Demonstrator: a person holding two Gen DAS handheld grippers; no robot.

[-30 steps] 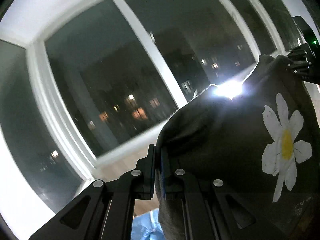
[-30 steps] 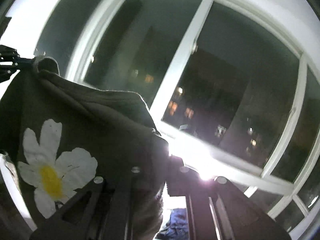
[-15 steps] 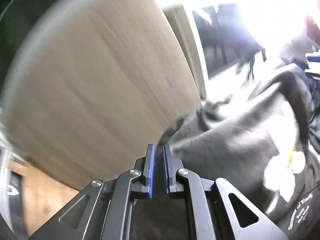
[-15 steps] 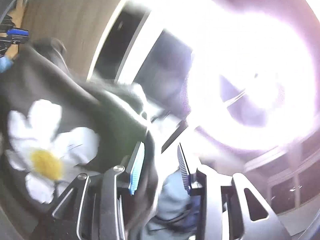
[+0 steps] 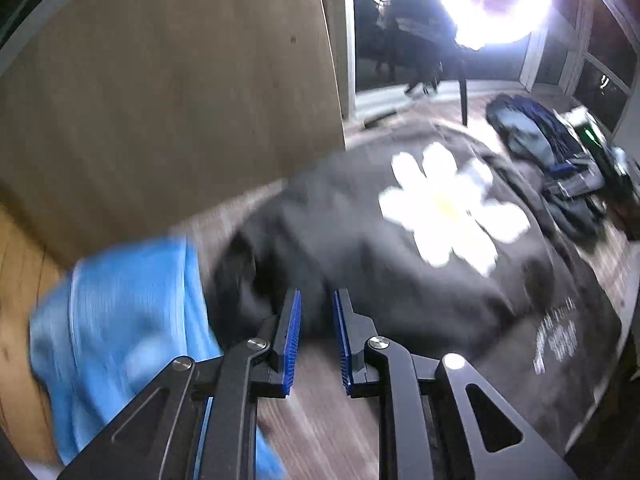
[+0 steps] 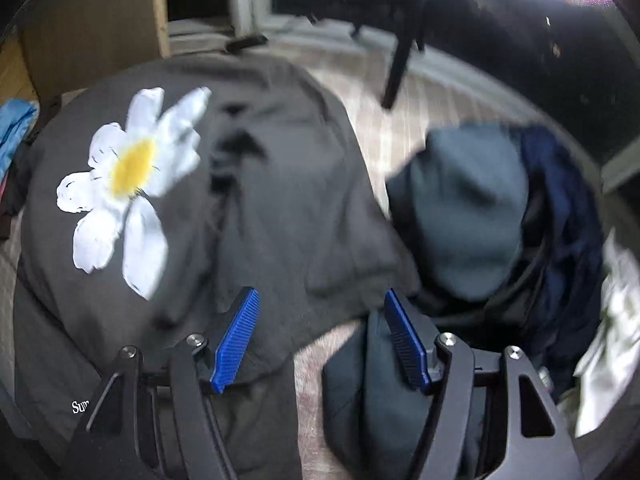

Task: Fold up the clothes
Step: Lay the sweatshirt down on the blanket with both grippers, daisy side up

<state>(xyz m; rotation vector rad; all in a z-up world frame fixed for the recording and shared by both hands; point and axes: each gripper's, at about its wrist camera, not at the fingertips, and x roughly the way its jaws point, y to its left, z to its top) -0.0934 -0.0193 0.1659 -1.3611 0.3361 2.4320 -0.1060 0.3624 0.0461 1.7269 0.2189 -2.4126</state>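
Dark grey T-shirt (image 6: 280, 200) no longer held up against the window as a second ago; dropped flat onto the floor (image 5: 320, 420), daisy print (image 6: 128, 176) facing up, small white lettering near the hem. Spread mostly smooth, some ripples at the middle and along the near edge. Lay-out step judged done; folding proper not yet started.

Pile of unfolded clothes (image 6: 500, 220) just to the right of the shirt, dark teal and navy pieces, one touching or overlapping the shirt's right edge. Light blue garment (image 5: 120, 312) at the shirt's left side, beside the wooden cabinet (image 5: 160, 80). Motion blur heavy in both views, so exact edge contact hard to call.

Left tool (image 5: 316, 336) released: clamped on a shoulder before, now slightly apart with bare floor visible between the blue pads, hovering at the shirt's near left corner. Right tool (image 6: 322, 340) spread wide, above the shirt's near right edge, gripping nothing.

Next move likely: re-grip one side or sleeve and fold inward. Risk: catching the neighbouring teal piece along with the right edge.
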